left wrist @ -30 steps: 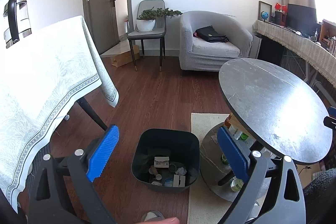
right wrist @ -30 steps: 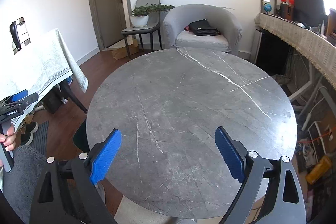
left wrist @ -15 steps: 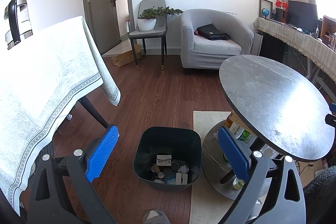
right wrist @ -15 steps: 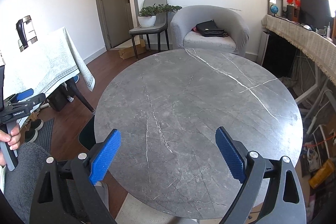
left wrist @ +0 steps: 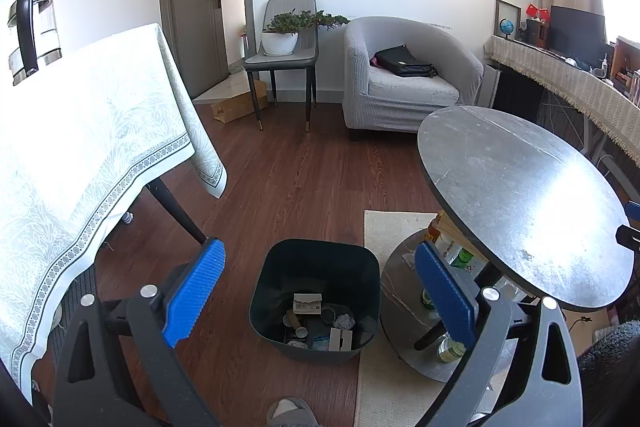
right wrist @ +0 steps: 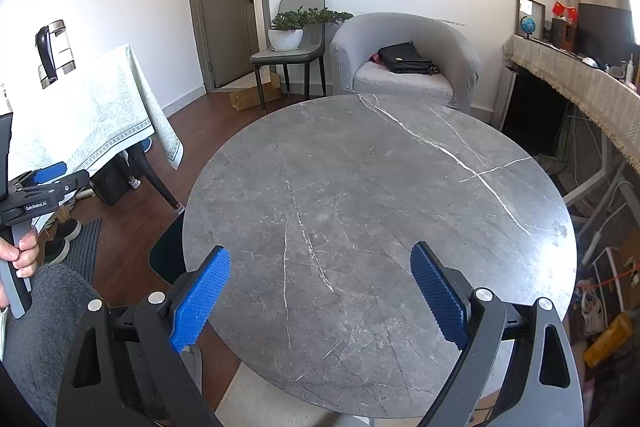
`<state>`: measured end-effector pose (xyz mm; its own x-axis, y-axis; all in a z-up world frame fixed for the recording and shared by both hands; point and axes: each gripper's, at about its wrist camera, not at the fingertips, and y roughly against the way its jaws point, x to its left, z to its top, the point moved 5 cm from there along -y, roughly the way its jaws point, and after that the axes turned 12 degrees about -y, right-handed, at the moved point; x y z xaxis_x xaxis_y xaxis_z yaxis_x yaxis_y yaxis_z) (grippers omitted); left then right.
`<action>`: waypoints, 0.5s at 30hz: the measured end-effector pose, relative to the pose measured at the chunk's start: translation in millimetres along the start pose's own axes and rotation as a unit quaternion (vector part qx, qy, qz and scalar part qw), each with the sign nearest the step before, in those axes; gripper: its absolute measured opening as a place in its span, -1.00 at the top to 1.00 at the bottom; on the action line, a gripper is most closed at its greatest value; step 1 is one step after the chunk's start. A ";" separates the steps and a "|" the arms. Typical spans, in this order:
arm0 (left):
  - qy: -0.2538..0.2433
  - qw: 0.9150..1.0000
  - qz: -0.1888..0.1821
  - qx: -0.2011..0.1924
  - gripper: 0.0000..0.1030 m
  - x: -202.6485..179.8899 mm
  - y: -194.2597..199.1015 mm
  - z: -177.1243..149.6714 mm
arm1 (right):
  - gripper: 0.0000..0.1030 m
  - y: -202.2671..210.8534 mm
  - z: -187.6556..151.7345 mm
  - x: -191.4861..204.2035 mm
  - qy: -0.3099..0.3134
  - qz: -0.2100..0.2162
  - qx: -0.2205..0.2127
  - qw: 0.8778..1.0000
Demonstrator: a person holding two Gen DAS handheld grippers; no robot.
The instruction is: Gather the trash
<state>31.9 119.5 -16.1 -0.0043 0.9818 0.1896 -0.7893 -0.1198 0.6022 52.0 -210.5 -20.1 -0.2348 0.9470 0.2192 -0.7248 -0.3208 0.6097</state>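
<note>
Marble table (right wrist: pixel 380 227) edge beside bin (left wrist: pixel 316 267), grippers gaping

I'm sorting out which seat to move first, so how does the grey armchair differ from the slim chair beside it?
The armchair is wide, rounded and upholstered down to the floor; the slim chair stands on thin dark legs with a narrow back. The armchair holds a black bag; the slim chair holds a potted plant in a white pot. Both are grey, stand against the far wall, and have their seats occupied.
</note>
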 end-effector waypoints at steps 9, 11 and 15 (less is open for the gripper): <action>0.000 1.000 0.000 0.000 -0.90 -0.3 0.1 0.4 | -0.81 0.0 0.1 -0.4 0.000 0.001 0.000 1.000; 0.001 1.000 0.000 0.000 -0.90 -0.3 0.0 0.3 | -0.81 0.3 0.0 -0.1 0.000 0.001 0.000 1.000; 0.003 1.000 -0.001 0.001 -0.90 0.0 0.7 -0.1 | -0.81 0.4 0.4 0.7 0.000 0.001 0.000 1.000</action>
<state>31.3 119.4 -15.8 -0.0063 0.9829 0.1840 -0.7876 -0.1182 0.6047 51.8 -210.0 -19.4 -0.2356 0.9464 0.2210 -0.7246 -0.3226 0.6090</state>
